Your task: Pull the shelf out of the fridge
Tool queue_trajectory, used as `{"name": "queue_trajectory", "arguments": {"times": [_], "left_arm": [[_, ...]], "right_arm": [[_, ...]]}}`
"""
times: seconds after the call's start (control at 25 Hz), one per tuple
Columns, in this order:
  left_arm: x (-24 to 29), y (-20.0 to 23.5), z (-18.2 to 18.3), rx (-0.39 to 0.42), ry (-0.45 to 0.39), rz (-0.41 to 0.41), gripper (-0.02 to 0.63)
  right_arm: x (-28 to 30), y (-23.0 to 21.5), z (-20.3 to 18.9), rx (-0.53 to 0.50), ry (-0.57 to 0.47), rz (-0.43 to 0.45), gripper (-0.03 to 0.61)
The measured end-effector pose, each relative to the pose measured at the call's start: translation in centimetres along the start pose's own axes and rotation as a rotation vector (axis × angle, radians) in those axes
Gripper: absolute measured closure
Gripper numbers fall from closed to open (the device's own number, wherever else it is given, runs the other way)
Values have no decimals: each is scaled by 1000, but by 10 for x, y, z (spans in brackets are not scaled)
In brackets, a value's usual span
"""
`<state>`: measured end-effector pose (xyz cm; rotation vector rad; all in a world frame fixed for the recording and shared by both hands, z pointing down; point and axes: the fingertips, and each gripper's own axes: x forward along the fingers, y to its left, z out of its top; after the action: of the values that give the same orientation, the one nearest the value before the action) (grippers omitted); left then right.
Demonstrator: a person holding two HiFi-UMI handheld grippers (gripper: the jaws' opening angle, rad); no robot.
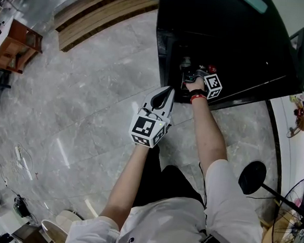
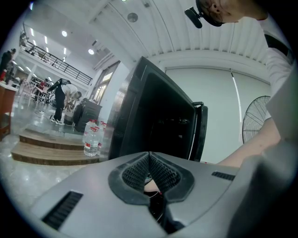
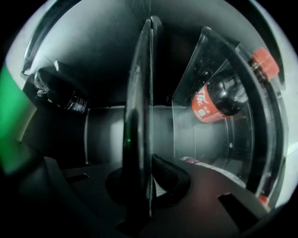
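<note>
The black fridge (image 1: 227,35) stands open in front of me. My right gripper (image 1: 191,75) reaches into it, and its marker cube shows at the opening. In the right gripper view the jaws (image 3: 142,179) are shut on the front edge of the glass shelf (image 3: 139,93), which runs away from me as a thin upright plate. A red-labelled cola bottle (image 3: 219,100) lies behind clear plastic to the right of the shelf. A dark bottle (image 3: 60,95) lies to its left. My left gripper (image 1: 162,97) hangs outside the fridge, shut with nothing in it (image 2: 150,174).
Wooden steps (image 1: 102,15) run along the floor left of the fridge, with water bottles (image 2: 92,139) on them. A standing fan (image 1: 296,219) and its round base (image 1: 252,176) are at the right. A wooden cabinet (image 1: 14,44) is far left. People stand in the distance.
</note>
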<state>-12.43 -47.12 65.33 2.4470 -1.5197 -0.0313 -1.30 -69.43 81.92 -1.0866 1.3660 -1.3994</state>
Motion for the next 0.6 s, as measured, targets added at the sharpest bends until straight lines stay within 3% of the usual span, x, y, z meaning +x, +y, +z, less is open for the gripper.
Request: {"name": "queue_trajectory", "arguments": {"times": [0.6], "left_arm": [[-8, -14, -2, -40, 6, 6, 597]], "right_arm": [[-34, -2, -2, 1, -10, 2, 552]]}}
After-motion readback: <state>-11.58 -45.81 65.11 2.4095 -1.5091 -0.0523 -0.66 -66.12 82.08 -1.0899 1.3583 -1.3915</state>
